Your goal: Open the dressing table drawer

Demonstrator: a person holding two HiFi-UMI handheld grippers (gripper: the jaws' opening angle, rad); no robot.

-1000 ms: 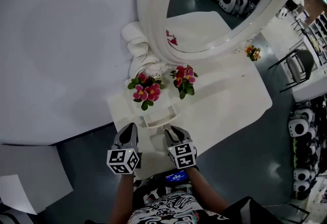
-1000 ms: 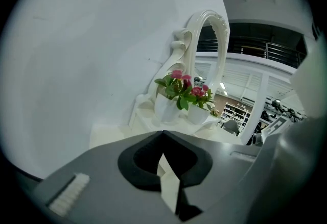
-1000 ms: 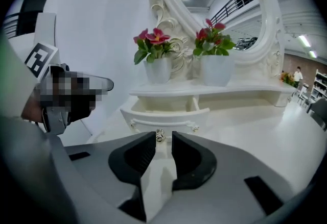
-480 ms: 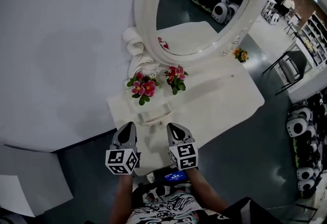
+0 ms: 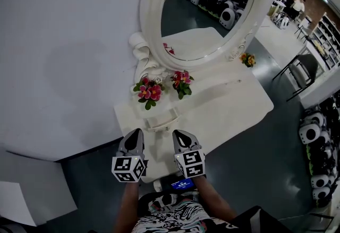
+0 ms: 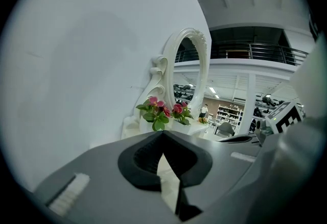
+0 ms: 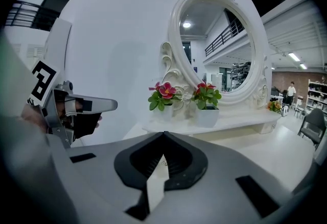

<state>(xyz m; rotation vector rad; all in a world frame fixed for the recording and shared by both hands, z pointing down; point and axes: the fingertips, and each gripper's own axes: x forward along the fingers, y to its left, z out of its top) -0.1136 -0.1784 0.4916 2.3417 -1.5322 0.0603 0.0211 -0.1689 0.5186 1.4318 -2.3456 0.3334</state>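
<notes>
The white dressing table [image 5: 234, 112] stands against the wall. Its small drawer [image 5: 162, 120] juts out from the low raised shelf, below the flowers. My left gripper [image 5: 135, 133] and right gripper [image 5: 178, 133] hover side by side over the table's near edge, just short of the drawer and apart from it. Both are shut with nothing between the jaws. In the left gripper view the left gripper [image 6: 162, 132] points at the flowers and mirror. In the right gripper view the right gripper [image 7: 164, 133] points at the shelf, and the left gripper [image 7: 76, 105] shows at the left.
An oval white-framed mirror [image 5: 151, 25] rises behind two pots of pink flowers [image 5: 149, 91] [image 5: 181, 82]. A small orange posy [image 5: 247, 59] sits at the table's far end. A dark chair [image 5: 305, 72] and black-and-white panda figures [image 5: 311, 134] stand on the floor to the right.
Both grippers have risen and drawn back a little from the drawer. The right gripper's tip was at the drawer's front a second ago and now stands apart from it.
</notes>
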